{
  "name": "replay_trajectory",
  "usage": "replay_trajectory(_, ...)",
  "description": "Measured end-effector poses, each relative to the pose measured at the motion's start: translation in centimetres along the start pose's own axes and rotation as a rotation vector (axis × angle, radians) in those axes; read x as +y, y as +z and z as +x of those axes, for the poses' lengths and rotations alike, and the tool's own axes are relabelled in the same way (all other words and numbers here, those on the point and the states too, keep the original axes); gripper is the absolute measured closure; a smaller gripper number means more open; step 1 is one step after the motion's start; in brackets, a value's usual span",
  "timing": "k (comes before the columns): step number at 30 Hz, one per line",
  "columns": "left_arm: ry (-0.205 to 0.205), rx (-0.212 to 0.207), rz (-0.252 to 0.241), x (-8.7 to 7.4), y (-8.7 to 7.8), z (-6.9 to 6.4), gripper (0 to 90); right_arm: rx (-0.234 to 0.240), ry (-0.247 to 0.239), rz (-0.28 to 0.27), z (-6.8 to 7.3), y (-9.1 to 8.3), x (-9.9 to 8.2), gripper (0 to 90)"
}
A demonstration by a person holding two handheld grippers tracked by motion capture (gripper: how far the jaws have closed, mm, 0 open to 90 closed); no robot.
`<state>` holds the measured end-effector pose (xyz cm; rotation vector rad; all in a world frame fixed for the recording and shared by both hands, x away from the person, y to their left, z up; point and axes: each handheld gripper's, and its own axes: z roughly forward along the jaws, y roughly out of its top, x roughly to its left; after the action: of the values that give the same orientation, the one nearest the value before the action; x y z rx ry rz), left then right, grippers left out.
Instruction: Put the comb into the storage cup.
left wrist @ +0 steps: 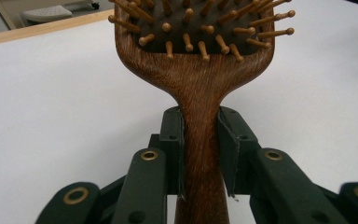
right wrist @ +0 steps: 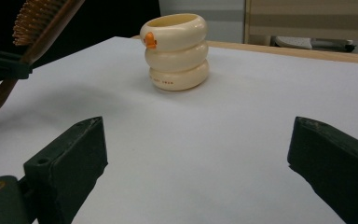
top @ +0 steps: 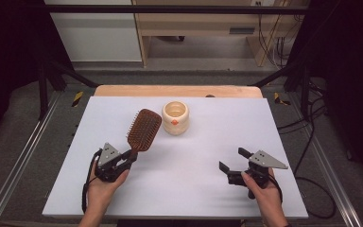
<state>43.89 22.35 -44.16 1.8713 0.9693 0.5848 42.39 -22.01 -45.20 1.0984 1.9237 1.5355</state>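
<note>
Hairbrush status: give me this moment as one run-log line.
left gripper: shut on hairbrush handle, lifted | right gripper: open, nothing held | cup: upright on table

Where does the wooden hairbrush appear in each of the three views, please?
High view: hairbrush left of centre, handle in the left gripper.
Left gripper view: centre, handle between the jaws.
Right gripper view: top left corner.
Shared landmark: the cream cup, beside the brush head.

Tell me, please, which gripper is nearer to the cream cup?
Left. The left gripper holds the hairbrush by its handle, just left of the cream cup. The right gripper, jaws open, sits farther off to the cup's near right.
</note>
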Motion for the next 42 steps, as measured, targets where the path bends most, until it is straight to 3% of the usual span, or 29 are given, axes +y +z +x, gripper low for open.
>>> replay_trajectory(8, 0.010, -0.011, -0.045, 0.2, 0.0, -0.8, 72.4, 0.024, 0.021, 0.001, 1.2, 0.7, 0.4, 4.7)
replay_trajectory(17, 0.013, -0.023, -0.086, 0.3, 0.0, -1.4, 72.4, 0.088, 0.037, -0.016, 3.9, 1.8, 1.6, 5.2)
replay_trajectory(22, 0.018, -0.030, -0.100, 0.4, 0.0, -1.7, 72.4, 0.138, 0.052, -0.026, 5.4, 2.6, 3.2, 6.5)
replay_trajectory(32, 0.030, -0.039, -0.120, 0.6, -0.1, -2.3, 72.4, 0.189, 0.048, -0.021, 8.1, 5.5, 6.1, 6.7)
replay_trajectory(42, 0.040, -0.040, -0.141, 0.7, -0.2, -2.4, 72.4, 0.218, 0.050, -0.023, 9.4, 7.6, 8.5, 6.5)
